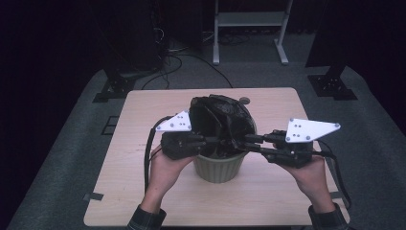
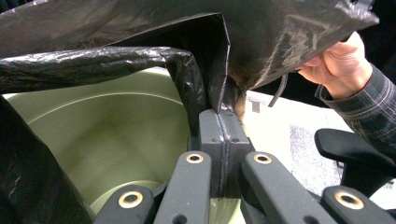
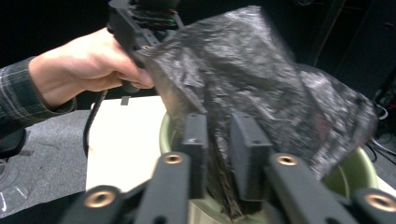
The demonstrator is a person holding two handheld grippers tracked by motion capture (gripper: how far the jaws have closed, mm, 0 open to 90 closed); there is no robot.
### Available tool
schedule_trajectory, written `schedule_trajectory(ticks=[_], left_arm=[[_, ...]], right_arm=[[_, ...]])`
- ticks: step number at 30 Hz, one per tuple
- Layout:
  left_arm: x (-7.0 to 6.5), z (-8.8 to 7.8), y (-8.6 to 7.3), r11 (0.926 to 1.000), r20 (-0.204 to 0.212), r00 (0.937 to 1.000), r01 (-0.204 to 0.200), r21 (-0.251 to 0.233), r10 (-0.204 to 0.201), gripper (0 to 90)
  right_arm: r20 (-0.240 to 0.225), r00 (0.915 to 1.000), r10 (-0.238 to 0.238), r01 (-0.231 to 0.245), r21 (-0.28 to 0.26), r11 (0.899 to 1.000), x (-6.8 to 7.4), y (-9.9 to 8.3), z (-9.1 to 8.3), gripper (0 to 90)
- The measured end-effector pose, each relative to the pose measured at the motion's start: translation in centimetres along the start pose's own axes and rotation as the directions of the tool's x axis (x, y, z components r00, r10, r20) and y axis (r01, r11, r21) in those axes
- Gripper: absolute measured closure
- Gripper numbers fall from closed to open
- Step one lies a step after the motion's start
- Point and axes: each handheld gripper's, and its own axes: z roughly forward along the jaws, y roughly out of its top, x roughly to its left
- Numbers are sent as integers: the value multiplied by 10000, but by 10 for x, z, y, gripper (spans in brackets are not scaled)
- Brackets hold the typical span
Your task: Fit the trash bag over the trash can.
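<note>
A pale green bin (image 1: 218,167) stands on the middle of the wooden table (image 1: 143,191). Above its mouth hangs a crumpled black plastic bag (image 1: 220,115), held from both sides. My left gripper (image 1: 210,140) is at the bin's left rim and my right gripper (image 1: 240,140) at its right rim, tips nearly meeting. In the left gripper view the left gripper (image 2: 223,116) is shut on a folded edge of the bag (image 2: 280,37), over the bin's hollow (image 2: 116,130). In the right gripper view the right gripper (image 3: 222,135) is shut on a bunch of the bag (image 3: 261,70).
A small round object (image 1: 244,100) lies on the table behind the bin. A white frame (image 1: 249,21) and two black stand bases (image 1: 112,88) (image 1: 332,86) rest on the grey floor beyond. A black chair arm (image 2: 355,154) sits beside the table.
</note>
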Motion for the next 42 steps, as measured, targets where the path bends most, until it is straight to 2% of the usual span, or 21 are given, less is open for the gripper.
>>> schedule_trajectory(ticks=[1,4,7,8,9,10,11,13,14,15,16,17,19,20,27,29,30,32,33,36,42], left_arm=[[0,0,0,10000,5,10000,2,-16,-2,898],[0,-2,-1,10000,15,10000,3,-19,-3,898],[5,-14,-5,9996,-91,9998,175,-212,-177,898],[5,-14,-5,9996,-91,9998,175,-212,-177,898],[10,-24,-7,9987,-220,9992,319,-398,-327,898],[10,-24,-7,9987,-220,9992,319,-398,-327,898],[15,-34,-9,9979,-429,9982,403,-499,-425,898],[18,-39,-10,9971,-515,9973,484,-586,-514,898],[25,-50,-13,9953,-720,9950,646,-723,-698,898],[25,-50,-13,9953,-720,9950,646,-723,-698,898],[28,-56,-14,9947,-847,9935,694,-753,-757,898],[34,-67,-17,9926,-1102,9896,823,-893,-919,898],[37,-73,-18,9915,-1208,9877,883,-955,-996,898],[43,-82,-21,9901,-1432,9833,986,-1004,-1124,898],[63,-104,-35,9814,-1977,9644,1559,-1116,-1757,898],[68,-110,-42,9782,-2158,9566,1752,-1118,-1960,898],[71,-113,-46,9759,-2228,9526,1852,-1151,-2070,898],[75,-119,-53,9714,-2339,9453,2033,-1227,-2274,898],[78,-125,-58,9673,-2376,9408,2140,-1362,-2417,898],[78,-133,-57,9663,-2473,9379,2122,-1456,-2432,898],[70,-151,-44,9718,-2679,9383,1845,-1469,-2187,898]], right_arm=[[-56,10000,-21,22,61,10000,1,0,2,889],[-77,10000,47,-46,95,9999,0,0,5,900],[576,9975,398,-399,6,9992,-12,-3,-1,900],[576,9975,398,-399,6,9992,-12,-3,-1,900],[954,9929,718,-708,-133,9974,-23,-7,-8,900],[954,9929,718,-708,-133,9974,-23,-7,-8,900],[1223,9873,1012,-985,-278,9948,-35,-11,-15,900],[1335,9840,1182,-1143,-360,9928,-39,-13,-18,900],[1682,9754,1426,-1382,-375,9897,-49,-17,-24,900],[1825,9708,1558,-1505,-428,9877,-53,-19,-26,900],[1825,9708,1558,-1505,-428,9877,-53,-19,-26,900],[2005,9634,1782,-1724,-462,9839,-61,-22,-31,900],[2151,9565,1970,-1913,-473,9804,-68,-26,-34,900],[2208,9541,2025,-1972,-462,9793,-71,-28,-36,900],[2628,9337,2432,-2409,-416,9697,-84,-36,-42,900],[2885,9204,2641,-2641,-398,9637,-91,-42,-46,900],[2885,9204,2641,-2641,-398,9637,-91,-42,-46,900],[3025,9110,2804,-2794,-476,9590,-95,-47,-49,900],[3103,9011,3028,-3002,-572,9522,-98,-51,-53,900],[3127,8962,3146,-3070,-746,9488,-100,-52,-59,900],[3062,8975,3173,-3034,-935,9483,-99,-44,-74,900]])
